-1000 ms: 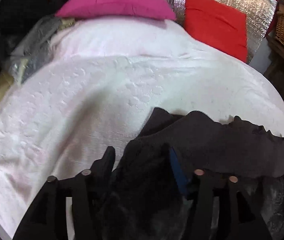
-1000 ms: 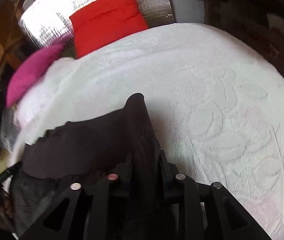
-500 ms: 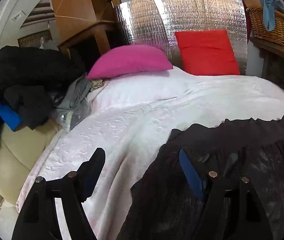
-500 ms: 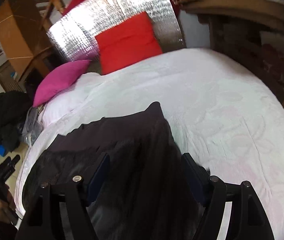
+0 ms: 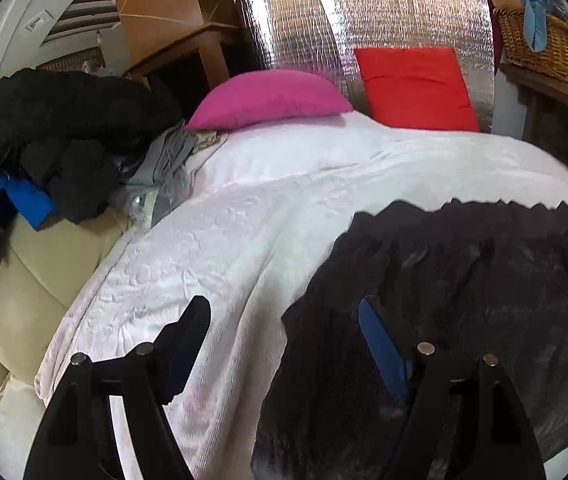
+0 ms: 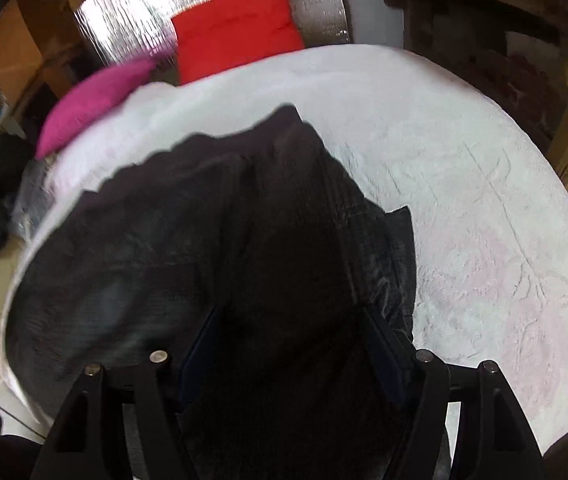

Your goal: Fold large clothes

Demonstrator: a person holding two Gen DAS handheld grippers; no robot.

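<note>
Your black garment [image 5: 484, 280] lies spread on the white bedspread [image 5: 243, 240], near the foot of the bed, with its long axis running across the bed from side to side. Its jagged top edge points toward the pillows at the head. In the right wrist view the same cloth [image 6: 203, 240] bunches into a darker fold down the middle, with one corner poking out toward the bare right part of the spread [image 6: 484, 200].

Your left gripper [image 5: 284, 328] stands wide: one finger hangs over bare bedspread, the other over the garment's left edge, and nothing is pinched. Its jaws have just been opening. Your right gripper [image 6: 292, 336] also stands wide (its jaws have just narrowed a little after opening), and the dark fold sits between the fingers without the pads pressing it, as far as the blur lets you see.

At the head lie a pink pillow [image 5: 267, 98] and a red cushion [image 5: 416, 88] against a silver foil panel [image 5: 364, 20]. Left of the bed, a heap of dark and blue clothes [image 5: 51, 140] sits on a cream seat [image 5: 23, 280]. A wicker basket [image 5: 540, 44] stands at the far right.
</note>
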